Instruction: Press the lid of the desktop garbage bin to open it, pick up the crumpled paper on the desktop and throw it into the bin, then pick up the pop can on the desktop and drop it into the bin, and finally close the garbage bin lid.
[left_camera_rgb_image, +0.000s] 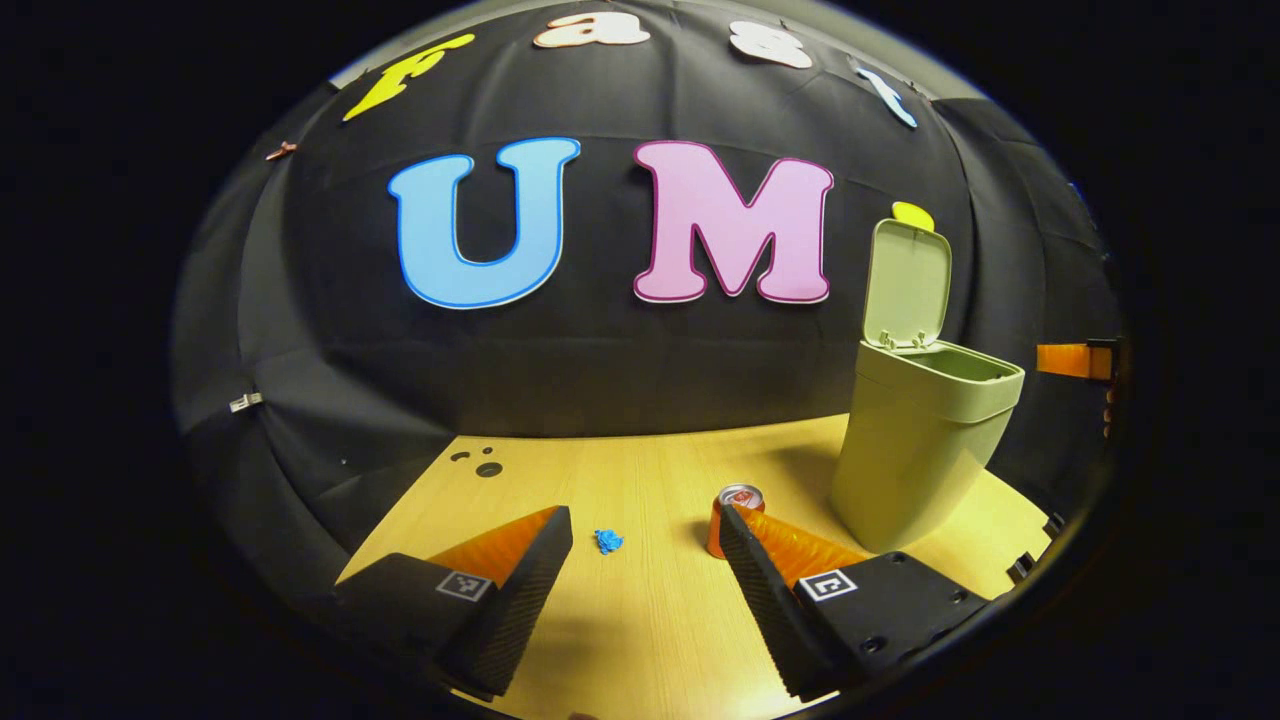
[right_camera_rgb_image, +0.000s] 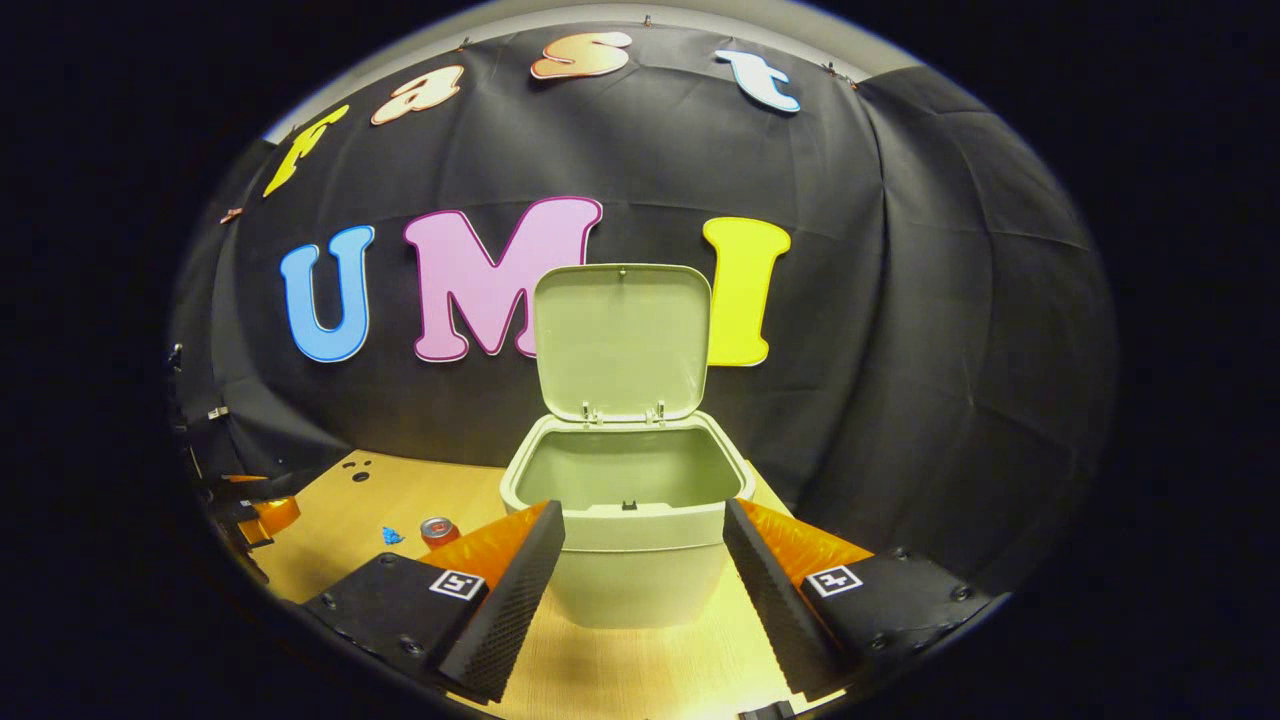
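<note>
Bin (right_camera_rgb_image: 630, 560) pale green, lid (right_camera_rgb_image: 620, 340) upright; can (left_camera_rgb_image: 738, 515) standing; both claws (left_camera_rgb_image: 645, 590) (right_camera_rgb_image: 640, 590) apart, empty.

Each gripper is built alike. The left gripper (left_camera_rgb_image: 645, 560) has two wedge-shaped fingers (left_camera_rgb_image: 520, 590) with finely ribbed inner faces, backed by ridged panels. Each finger sits on a flat dark block carrying a small square black-and-white marker and round screw heads. The right gripper (right_camera_rgb_image: 645, 565) shows the same ribbed fingers (right_camera_rgb_image: 515, 595), markers and screws.
</note>
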